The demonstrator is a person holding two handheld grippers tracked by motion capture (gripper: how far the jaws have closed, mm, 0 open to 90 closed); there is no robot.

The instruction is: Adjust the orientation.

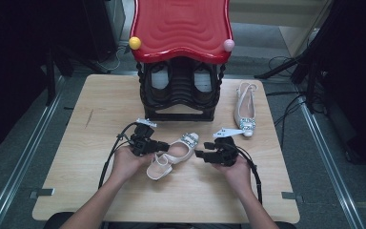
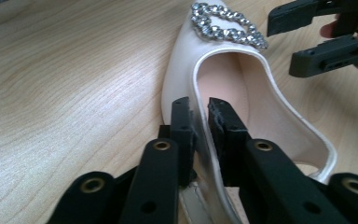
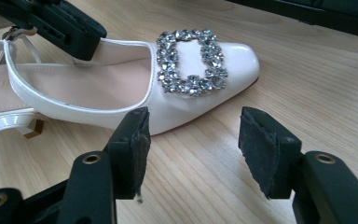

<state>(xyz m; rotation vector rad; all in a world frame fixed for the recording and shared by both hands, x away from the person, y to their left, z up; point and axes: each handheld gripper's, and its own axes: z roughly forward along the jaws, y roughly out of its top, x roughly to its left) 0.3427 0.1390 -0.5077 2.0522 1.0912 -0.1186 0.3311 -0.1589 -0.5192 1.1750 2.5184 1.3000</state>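
Note:
A white slingback shoe [image 1: 174, 153] with a rhinestone buckle lies on its sole at the middle of the wooden table [image 1: 95, 119], toe toward the back right. My left gripper [image 1: 164, 145] comes in from the shoe's left. In the left gripper view its jaws [image 2: 200, 105] straddle the thin side wall of the shoe [image 2: 223, 74] with a slight gap, so it is open. My right gripper [image 1: 198, 153] sits just right of the toe. In the right gripper view it [image 3: 193, 135] stands wide open, with the shoe [image 3: 121, 93] lying just beyond its tips.
The matching shoe [image 1: 246, 110] lies at the back right of the table. A black rack [image 1: 178, 93] with a red wavy top [image 1: 181, 26] stands at the back centre, with dark shoes inside. Floor rails and cables run along both sides of the table.

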